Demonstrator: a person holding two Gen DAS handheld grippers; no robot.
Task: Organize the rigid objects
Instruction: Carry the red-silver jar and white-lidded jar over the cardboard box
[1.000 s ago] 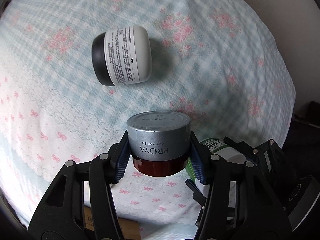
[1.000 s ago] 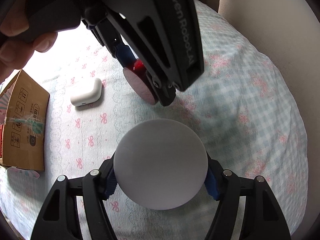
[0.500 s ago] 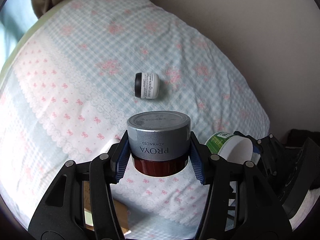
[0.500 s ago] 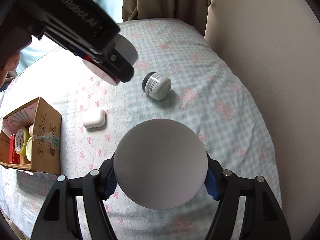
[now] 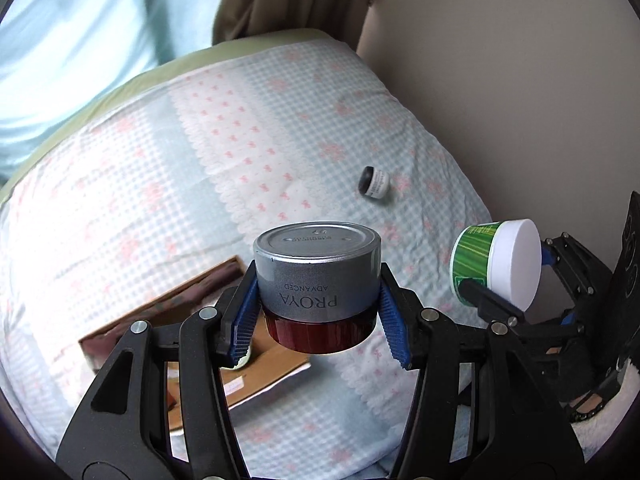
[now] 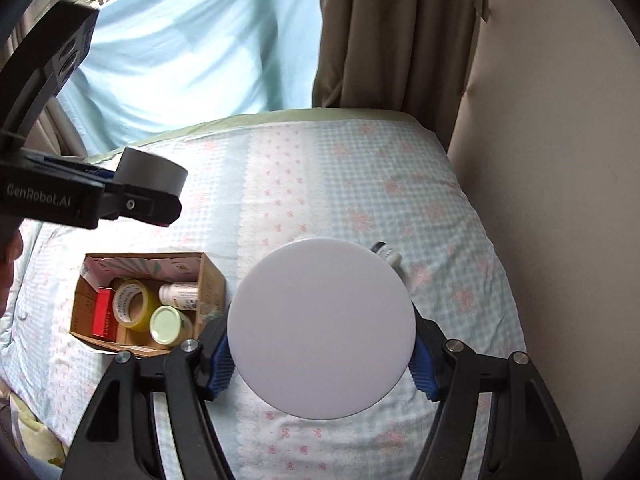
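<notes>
the bed (image 6: 360,184), under its checked cover with pink bows, carries everything. on it sits the open cardboard box (image 6: 208,280), already holding a tape roll, a small bottle and a yellow-lidded jar. the left gripper (image 5: 318,312) has its fingers clamped on the silver-lidded cream jar (image 5: 318,280), and the right gripper (image 6: 320,354) has its fingers clamped on the white-lidded green tub (image 6: 322,328); both are held high above the cover. a small black-capped jar (image 5: 374,180) lies on its side, well apart from the box.

to do this step well, i'd bring each gripper over the box's free corner, lower it until the load is inside the walls, then let go, one hand at a time so they don't collide.

a second ago both grippers were low over the cover, with the small jar looming large; now they are raised and the box is in sight.
</notes>
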